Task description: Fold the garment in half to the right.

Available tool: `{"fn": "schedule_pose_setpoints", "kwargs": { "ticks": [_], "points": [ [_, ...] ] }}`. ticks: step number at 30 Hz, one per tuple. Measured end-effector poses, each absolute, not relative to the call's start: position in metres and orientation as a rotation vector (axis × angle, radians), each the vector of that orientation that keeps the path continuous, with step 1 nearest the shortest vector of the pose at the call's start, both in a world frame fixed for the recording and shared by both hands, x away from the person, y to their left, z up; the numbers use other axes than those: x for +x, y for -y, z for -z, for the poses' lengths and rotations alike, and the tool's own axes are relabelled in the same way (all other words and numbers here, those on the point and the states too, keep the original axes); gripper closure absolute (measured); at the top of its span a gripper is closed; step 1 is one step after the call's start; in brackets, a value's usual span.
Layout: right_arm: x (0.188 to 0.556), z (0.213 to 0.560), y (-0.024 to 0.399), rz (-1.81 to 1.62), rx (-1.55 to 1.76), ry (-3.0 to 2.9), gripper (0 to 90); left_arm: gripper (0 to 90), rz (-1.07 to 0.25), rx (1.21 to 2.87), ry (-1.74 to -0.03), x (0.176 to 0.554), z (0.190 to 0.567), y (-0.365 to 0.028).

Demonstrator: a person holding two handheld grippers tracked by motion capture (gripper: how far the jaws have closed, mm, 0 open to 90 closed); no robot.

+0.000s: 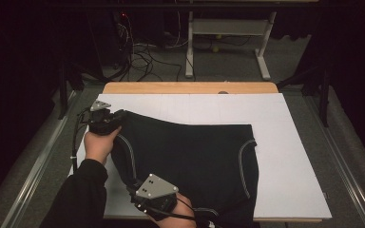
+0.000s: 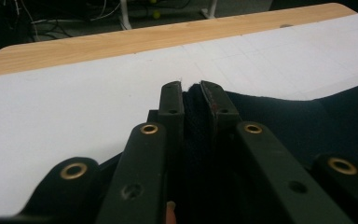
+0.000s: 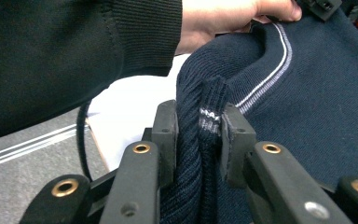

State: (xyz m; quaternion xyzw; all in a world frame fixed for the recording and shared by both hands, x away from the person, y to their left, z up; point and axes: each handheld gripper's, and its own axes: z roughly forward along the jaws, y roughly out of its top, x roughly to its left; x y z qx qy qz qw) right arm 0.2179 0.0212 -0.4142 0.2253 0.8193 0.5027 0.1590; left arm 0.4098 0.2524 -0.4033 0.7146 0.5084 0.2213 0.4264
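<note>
1. The dark navy knit sweater (image 1: 190,152) lies spread flat, with thin pale stripes curving along its seams.
2. Its far left corner sits bunched between the jaws of the left gripper (image 2: 192,91), which are closed on the fabric.
3. Its ribbed near edge (image 3: 200,154), bearing a small white label, stands pinched upright between the jaws of the right gripper (image 3: 196,126).
4. The rest of the cloth spreads away to the right of both grippers.
</note>
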Motion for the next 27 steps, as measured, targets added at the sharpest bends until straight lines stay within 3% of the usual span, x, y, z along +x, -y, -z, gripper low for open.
{"fn": "schedule_pose_setpoints", "kwargs": {
  "ticks": [18,27],
  "points": [
    [0.214,0.416,-0.076,-1.482,0.531,-2.39,72.4,75.8,-0.594,1.754,-1.368,0.386,0.4,-0.32],
    [0.212,0.413,-0.069,-1.479,0.532,-2.374,72.4,75.7,-0.594,1.777,-1.364,0.386,0.392,-0.306]
  ]
}}
